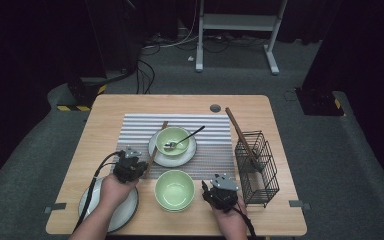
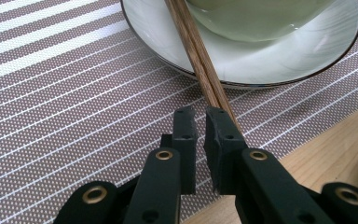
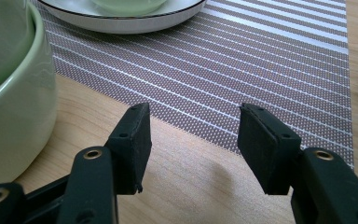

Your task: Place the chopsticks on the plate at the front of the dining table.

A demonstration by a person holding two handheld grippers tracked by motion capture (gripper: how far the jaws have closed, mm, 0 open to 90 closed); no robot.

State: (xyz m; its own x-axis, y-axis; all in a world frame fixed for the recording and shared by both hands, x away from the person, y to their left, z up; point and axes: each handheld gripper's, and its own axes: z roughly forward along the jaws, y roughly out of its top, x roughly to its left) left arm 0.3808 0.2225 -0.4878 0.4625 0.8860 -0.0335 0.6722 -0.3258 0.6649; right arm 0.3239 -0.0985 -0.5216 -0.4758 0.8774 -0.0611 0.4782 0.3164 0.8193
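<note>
While left tongs (image 2: 200, 126) near-closed, chopsticks (image 2: 200, 60) lie beside

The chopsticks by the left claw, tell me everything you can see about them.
The chopsticks are a pair of brown sticks with visible wood grain, lying side by side and touching. They slant across the rim of the white plate beside the green bowl, their near ends coming down over the striped placemat. The left claw sits at those ends, its jaws nearly closed with a thin gap; the right jaw overlaps the sticks, but a grip isn't clear.
</note>
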